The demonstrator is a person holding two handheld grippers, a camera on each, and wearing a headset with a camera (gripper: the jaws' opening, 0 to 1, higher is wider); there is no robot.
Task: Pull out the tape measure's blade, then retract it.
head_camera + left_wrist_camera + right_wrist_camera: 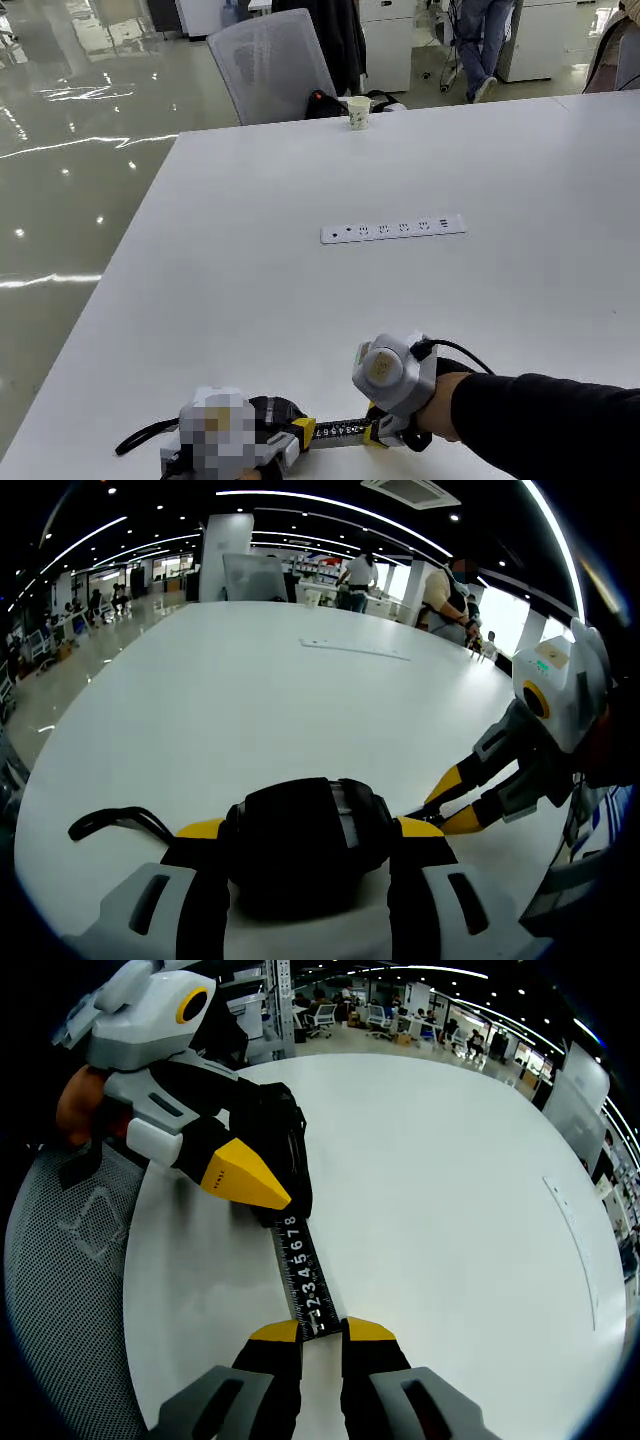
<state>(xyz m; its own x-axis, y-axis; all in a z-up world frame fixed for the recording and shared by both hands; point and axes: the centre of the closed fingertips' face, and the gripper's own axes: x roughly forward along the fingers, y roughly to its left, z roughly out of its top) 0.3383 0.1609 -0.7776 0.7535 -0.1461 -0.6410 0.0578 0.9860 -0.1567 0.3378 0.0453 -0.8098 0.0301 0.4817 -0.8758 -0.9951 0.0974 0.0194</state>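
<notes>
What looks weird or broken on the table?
Nothing stands out. The tape measure's blade runs straight and flat from its case to the right gripper, the paper cup stands upright, and the power strip lies flat.

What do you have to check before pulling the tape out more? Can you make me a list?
1. Left gripper shut firmly on the tape measure case: ok, the case sits between its jaws.
2. Right gripper pinching the blade at its end: ok.
3. Blade straight and flat on the table, no twist: ok. A short stretch is out, with numbers up to 8 showing.
4. Nothing near the blade to bump: ok. The power strip and paper cup sit far off.
5. Blade lock released: cannot tell, the lock is hidden.
</notes>
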